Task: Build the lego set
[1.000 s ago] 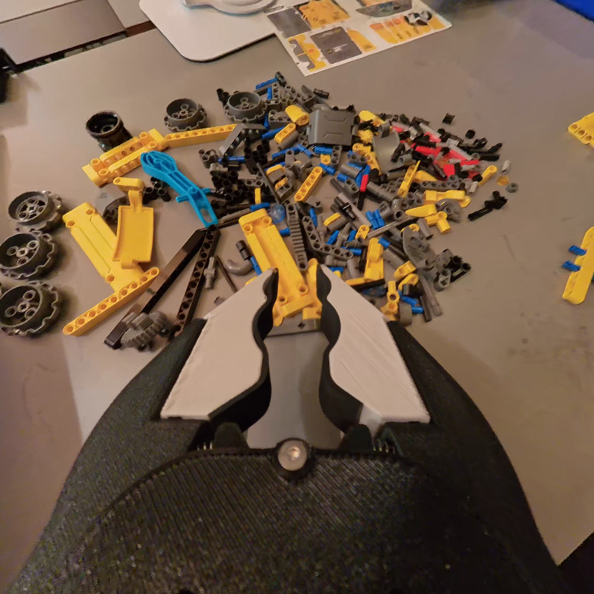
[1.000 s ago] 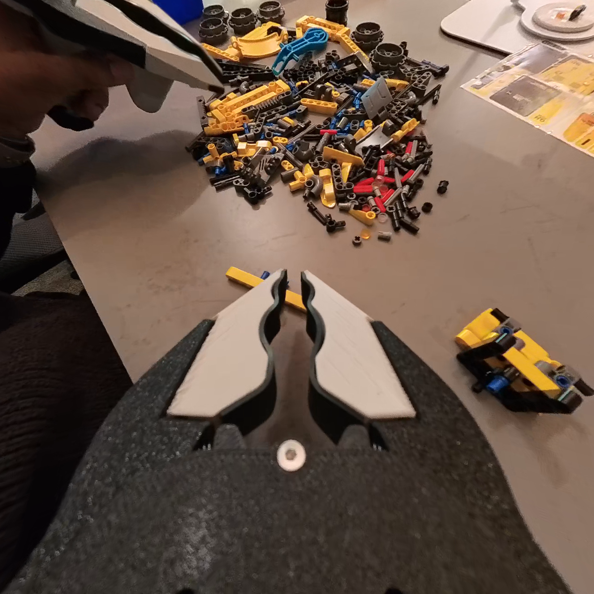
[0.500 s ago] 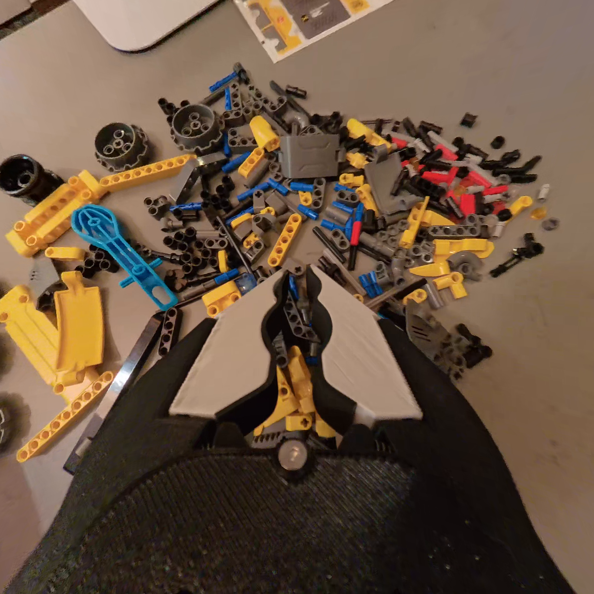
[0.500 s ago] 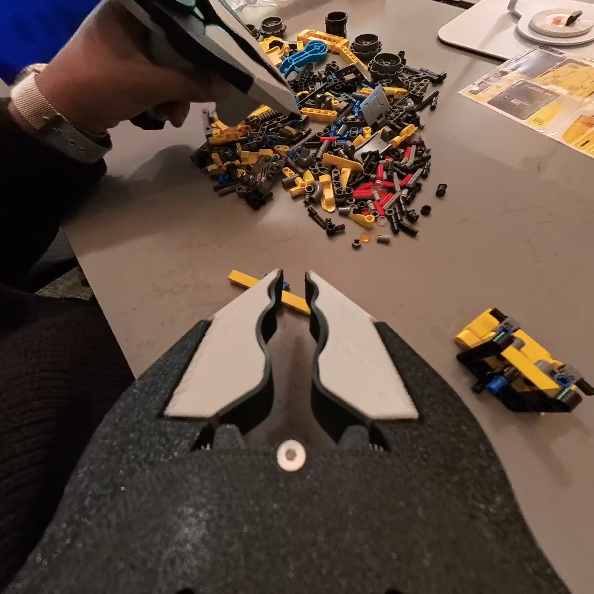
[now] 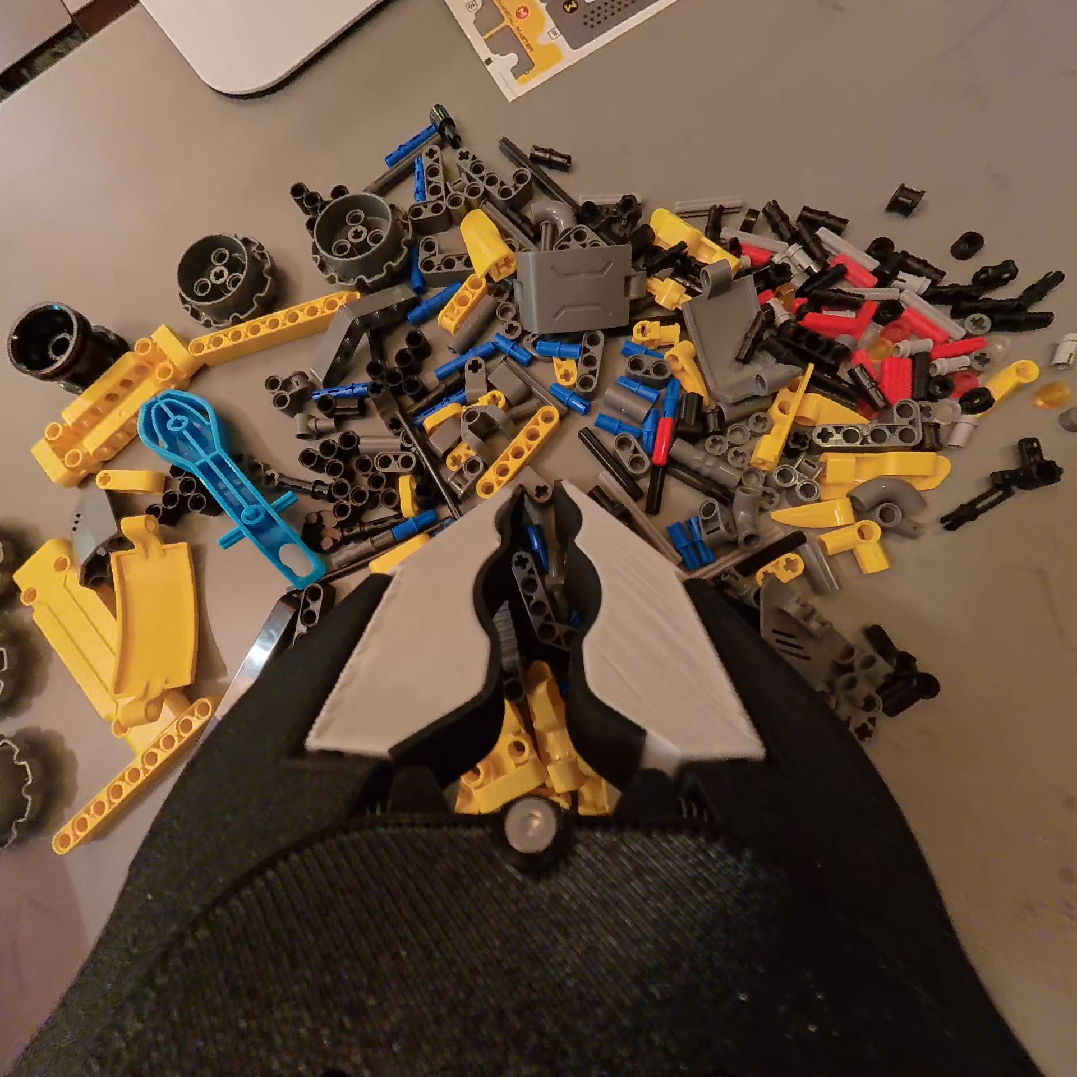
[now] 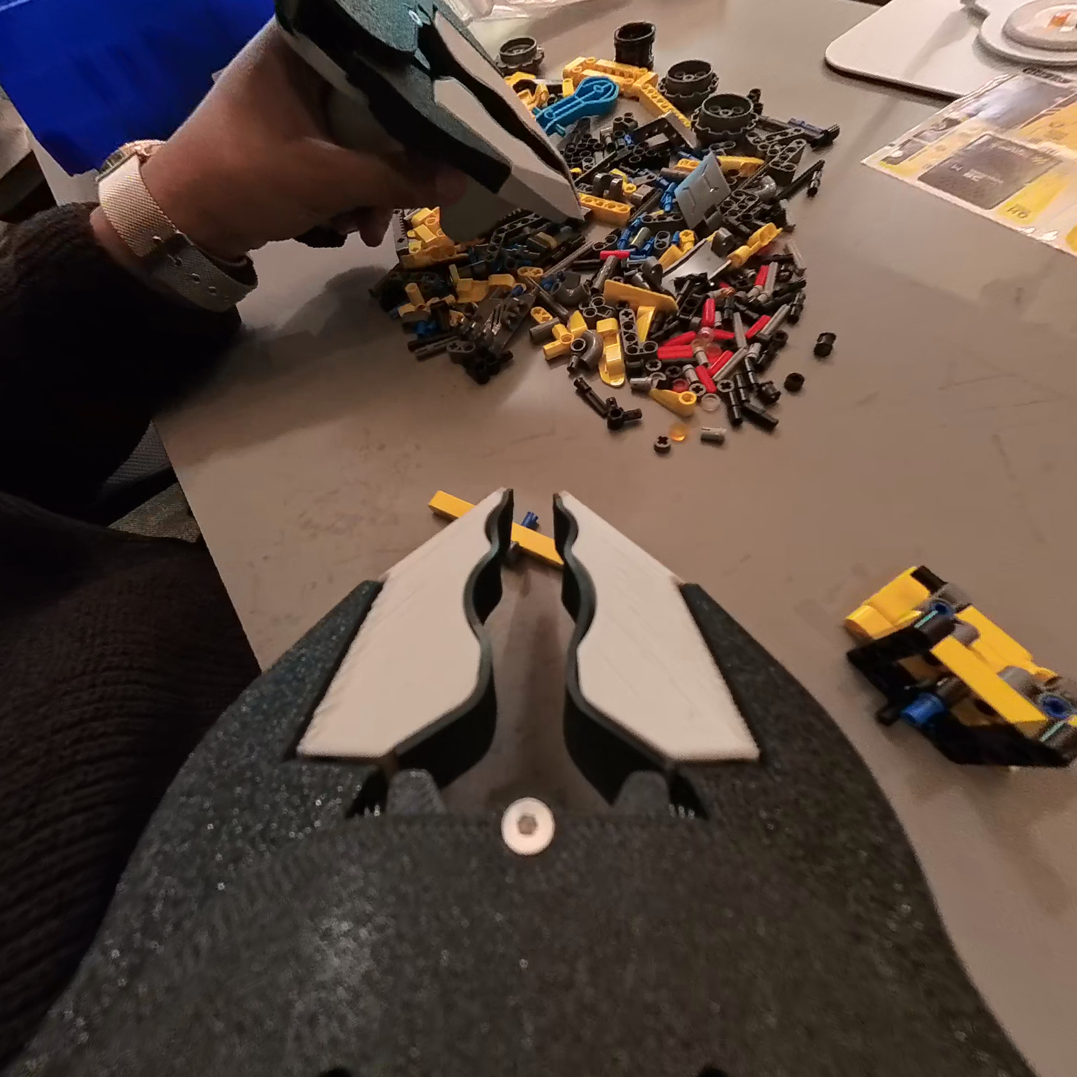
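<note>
A pile of small building-toy parts (image 5: 583,379) in yellow, black, grey, blue and red lies on a grey table. My left gripper (image 5: 539,488) is down in the near side of the pile. Its tips are closed in on a small dark grey cross-hole connector (image 5: 541,492). In the right wrist view a hand (image 6: 262,175) holds that gripper (image 6: 574,213) against the pile (image 6: 641,280). My right gripper (image 6: 532,501) is narrowly open and empty. It hovers over a flat yellow beam (image 6: 451,504) with a blue pin (image 6: 529,518) that lies on the table.
A small yellow and black assembly (image 6: 961,664) sits to the right of my right gripper. A blue lever tool (image 5: 221,484), grey wheels (image 5: 227,280) and long yellow beams (image 5: 274,326) lie left of the pile. An instruction sheet (image 5: 553,35) and white mat (image 5: 262,41) lie beyond. The table edge (image 6: 192,524) runs at the left. My hands' fingertips stand some 20 cm from each other.
My left gripper has moved forward and down into the pile and its jaws have narrowed around the grey connector. My right gripper has stayed over the yellow beam.
</note>
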